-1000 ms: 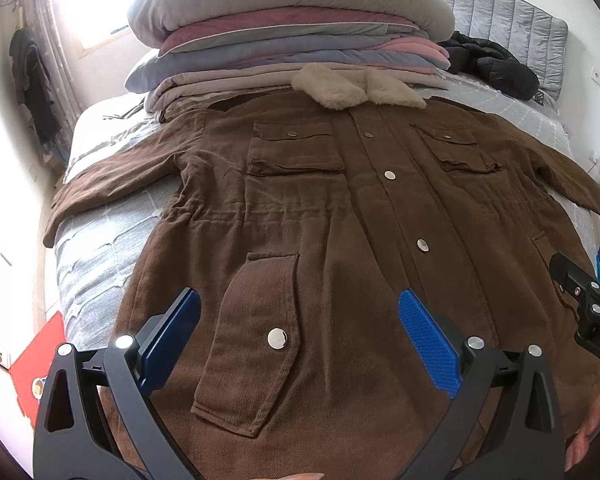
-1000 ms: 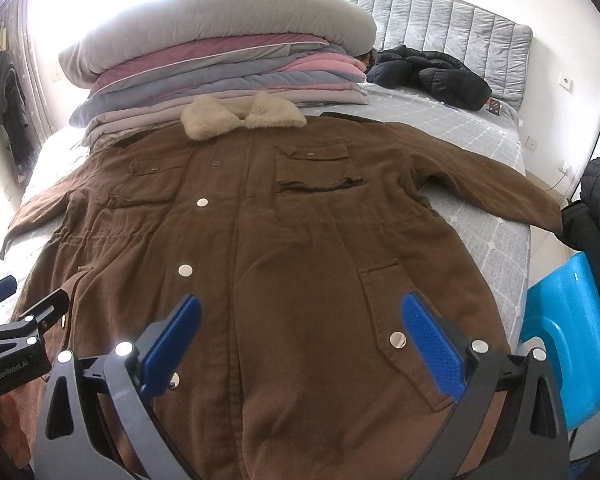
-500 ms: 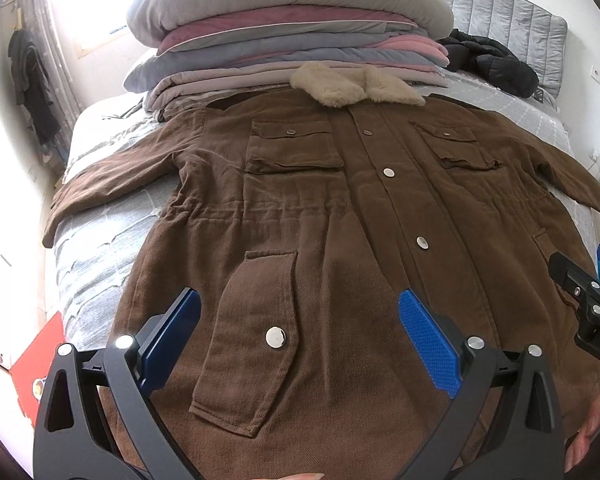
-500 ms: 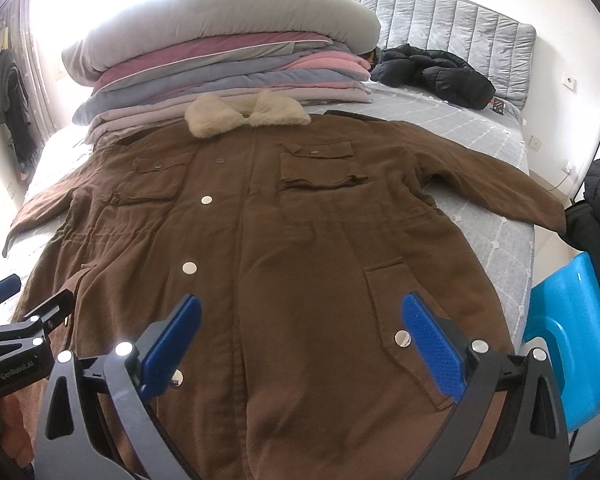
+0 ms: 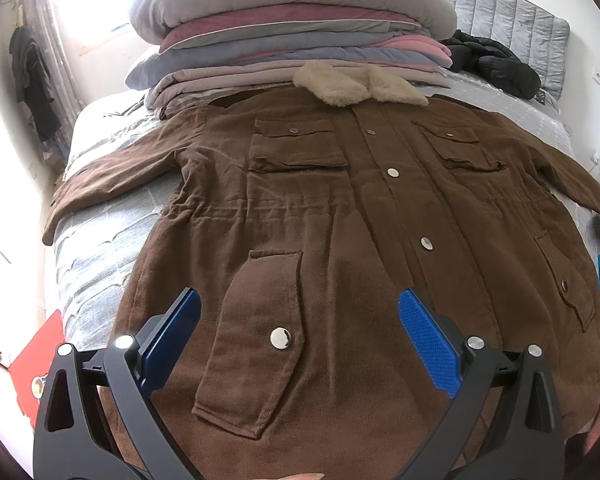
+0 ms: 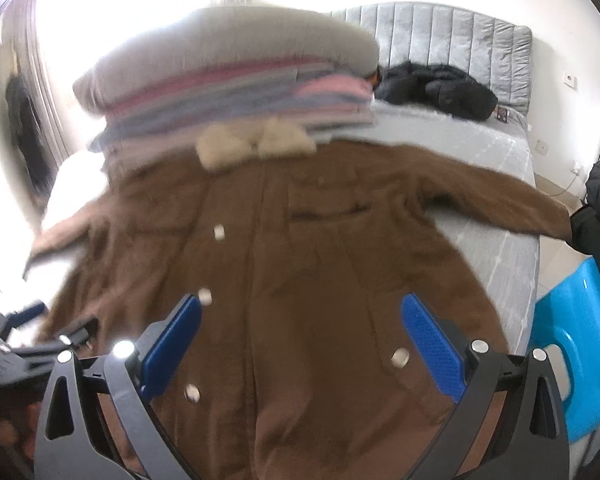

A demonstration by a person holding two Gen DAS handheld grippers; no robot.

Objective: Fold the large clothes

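Observation:
A large brown coat (image 5: 340, 216) with a beige fleece collar (image 5: 356, 84) lies front up and spread flat on the bed, sleeves out to both sides. It also shows, blurred, in the right wrist view (image 6: 300, 264). My left gripper (image 5: 299, 334) is open and empty above the coat's lower left pocket near the hem. My right gripper (image 6: 301, 338) is open and empty above the hem on the coat's right half. The left gripper's body shows blurred at the left edge of the right wrist view (image 6: 28, 340).
A tall stack of folded bedding (image 5: 292, 32) sits behind the collar. A black puffer jacket (image 5: 496, 64) lies by the grey headboard (image 5: 512, 20). A blue chair (image 6: 572, 344) stands right of the bed. A red item (image 5: 40, 356) lies on the floor at left.
The right gripper has pulled back and up, blurring its view, and it has left the left wrist view. The left gripper has barely moved. The coat lies as before.

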